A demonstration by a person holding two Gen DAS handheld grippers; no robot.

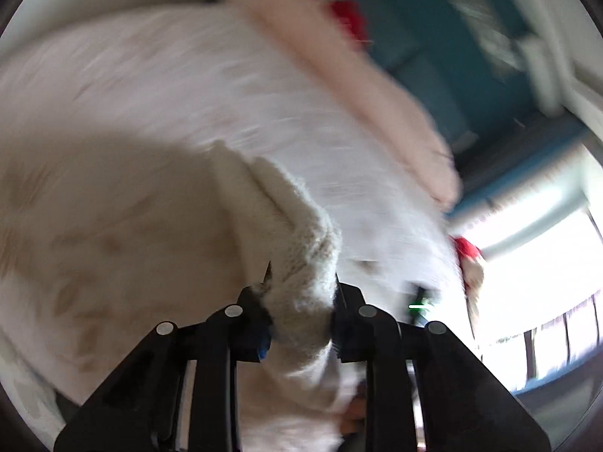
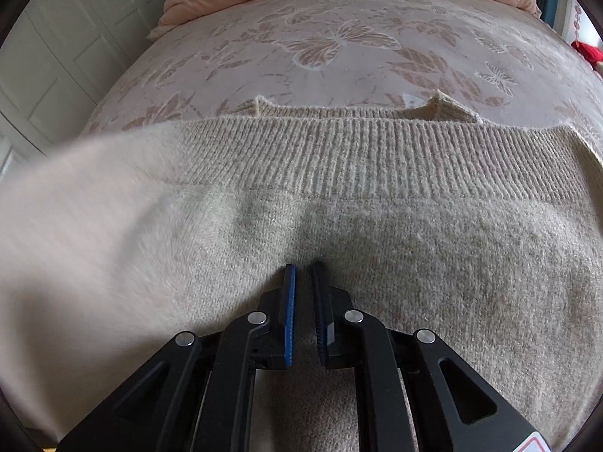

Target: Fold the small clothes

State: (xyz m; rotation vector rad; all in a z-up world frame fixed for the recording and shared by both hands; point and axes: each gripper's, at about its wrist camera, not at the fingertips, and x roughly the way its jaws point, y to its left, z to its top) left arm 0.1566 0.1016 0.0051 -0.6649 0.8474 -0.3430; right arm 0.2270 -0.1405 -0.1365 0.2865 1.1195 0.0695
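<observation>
Left view motion-blurred; left tool (image 1: 301,282) clamps cream sweater (image 2: 377,245) fold. Right tool (image 2: 303,267) narrow, tips pressing knit; ribbed hem runs crosswise on bed (image 2: 339,56).

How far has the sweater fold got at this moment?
Done: the cream sweater lies spread on the butterfly bedspread. In hand: the left gripper clamps a knitted edge and carries it, blurred with motion; the right gripper presses nearly closed on the body. Left: no finished fold shows.

Heavily motion-blurred in left wrist view, blown out by window (image 1: 546,263) glare at right. Sharp, evenly daylit in right wrist view; blurred at left, fisheye-bent edges.
</observation>
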